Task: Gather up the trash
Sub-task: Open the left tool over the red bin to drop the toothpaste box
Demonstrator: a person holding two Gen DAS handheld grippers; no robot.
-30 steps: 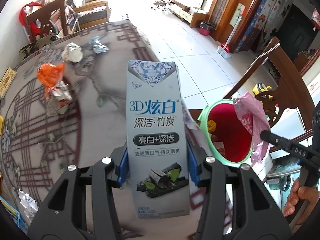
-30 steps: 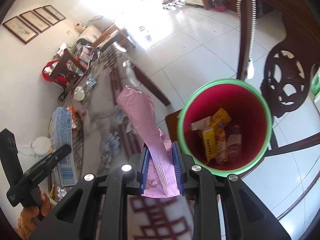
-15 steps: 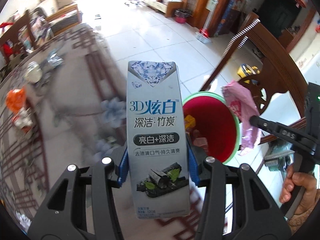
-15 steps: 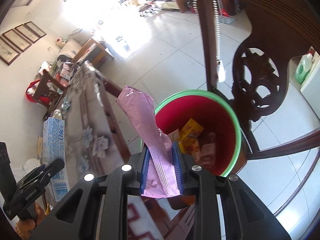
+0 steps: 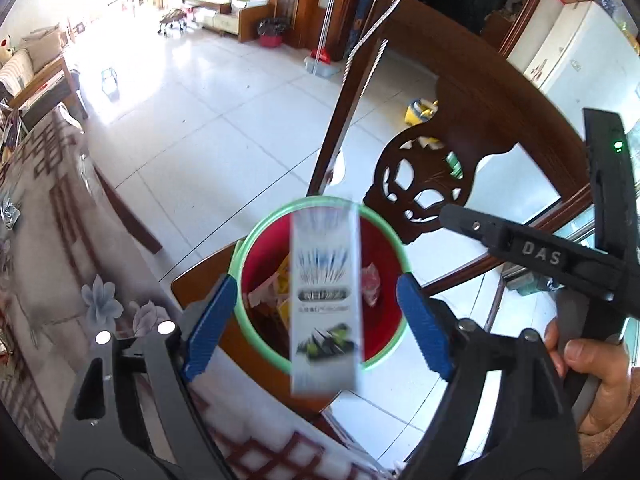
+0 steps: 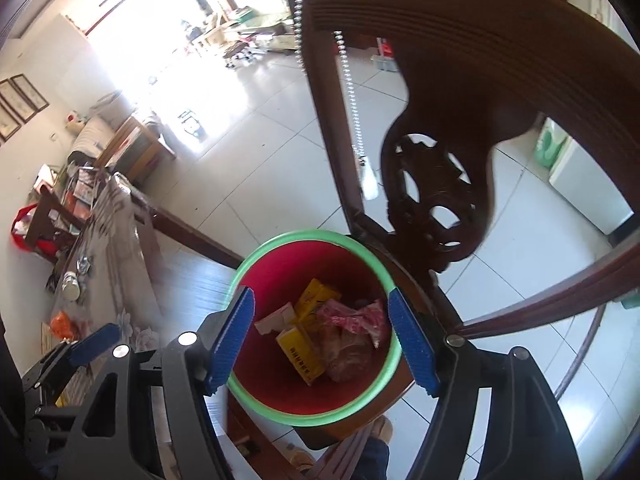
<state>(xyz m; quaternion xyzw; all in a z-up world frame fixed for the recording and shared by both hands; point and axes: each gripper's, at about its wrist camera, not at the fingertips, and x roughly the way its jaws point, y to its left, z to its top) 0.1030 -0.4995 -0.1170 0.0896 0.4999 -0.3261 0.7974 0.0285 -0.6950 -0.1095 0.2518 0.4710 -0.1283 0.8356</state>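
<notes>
A red bin with a green rim [image 5: 256,236] [image 6: 256,250] stands on a dark wooden chair seat beside the table. My left gripper [image 5: 316,320] is open above it, and the grey toothpaste box [image 5: 325,300] is blurred in mid-air between its blue pads, touching neither. My right gripper [image 6: 322,338] is open and empty over the bin. The pink wrapper [image 6: 352,318] lies in the bin among yellow boxes [image 6: 300,350].
The carved chair back [image 6: 432,200] rises just behind the bin. The patterned table [image 5: 36,264] lies to the left with a paper cup [image 6: 71,280] and orange trash [image 6: 64,318] on it. White tiled floor lies beyond.
Both grippers moved over the bin and opened. The pink wrapper dropped into the bin. The toothpaste box left the left gripper's pads and is falling.
</notes>
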